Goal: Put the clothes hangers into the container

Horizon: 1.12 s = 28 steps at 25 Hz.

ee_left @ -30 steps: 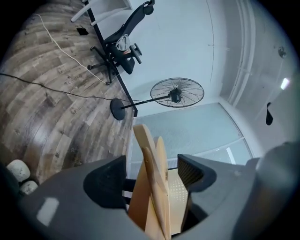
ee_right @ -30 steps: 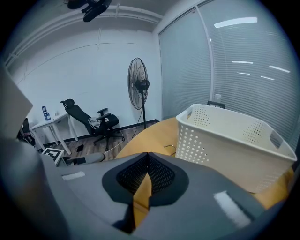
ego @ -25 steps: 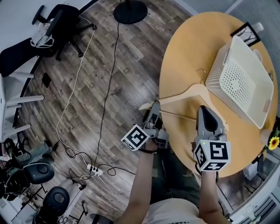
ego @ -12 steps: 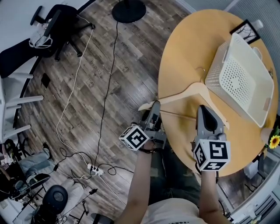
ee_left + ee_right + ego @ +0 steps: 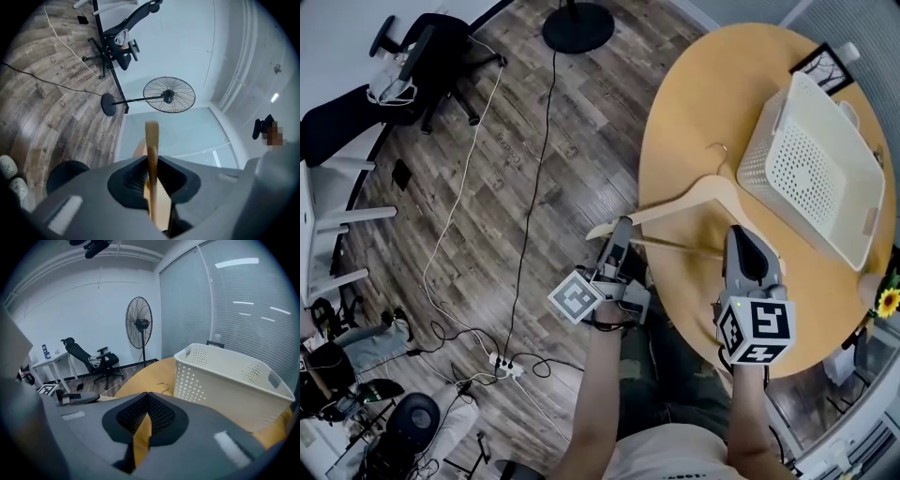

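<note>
The left tongs [image 5: 620, 228] are being closed tight on the left arm end of the wooden hanger [image 5: 689, 200], at the worktop [image 5: 684, 103] edge. The right tongs [image 5: 742, 236] are being held beside it, jaws together, empty. The container [image 5: 811, 173] is standing further right.

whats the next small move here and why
Probably lift the wooden hanger clear of the table and carry it toward the white basket: the left gripper clamps one end, the right gripper looks shut on the other, and the basket is empty.
</note>
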Tool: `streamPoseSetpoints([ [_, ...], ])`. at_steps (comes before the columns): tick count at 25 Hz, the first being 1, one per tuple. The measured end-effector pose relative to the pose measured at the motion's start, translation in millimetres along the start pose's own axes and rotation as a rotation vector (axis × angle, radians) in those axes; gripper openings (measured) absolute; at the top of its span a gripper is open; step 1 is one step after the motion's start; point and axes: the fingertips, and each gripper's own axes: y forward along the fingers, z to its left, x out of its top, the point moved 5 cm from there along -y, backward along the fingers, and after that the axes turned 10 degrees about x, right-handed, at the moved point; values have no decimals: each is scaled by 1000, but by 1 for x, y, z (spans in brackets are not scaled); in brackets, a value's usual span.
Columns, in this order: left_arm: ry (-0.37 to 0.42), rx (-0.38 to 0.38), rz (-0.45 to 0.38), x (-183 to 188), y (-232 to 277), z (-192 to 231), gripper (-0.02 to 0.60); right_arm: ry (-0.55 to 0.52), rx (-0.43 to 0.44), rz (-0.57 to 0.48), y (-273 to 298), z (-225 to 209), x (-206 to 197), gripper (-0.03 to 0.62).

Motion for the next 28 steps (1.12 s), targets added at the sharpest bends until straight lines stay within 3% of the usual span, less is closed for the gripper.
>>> streamPoseSetpoints([
  [19, -50, -39, -67, 0, -35, -23, 61, 20, 15, -66, -27, 6, 14, 25],
  [28, -74, -14, -104, 7, -55, -48, 64, 28, 6, -102, -47, 11, 25, 25],
])
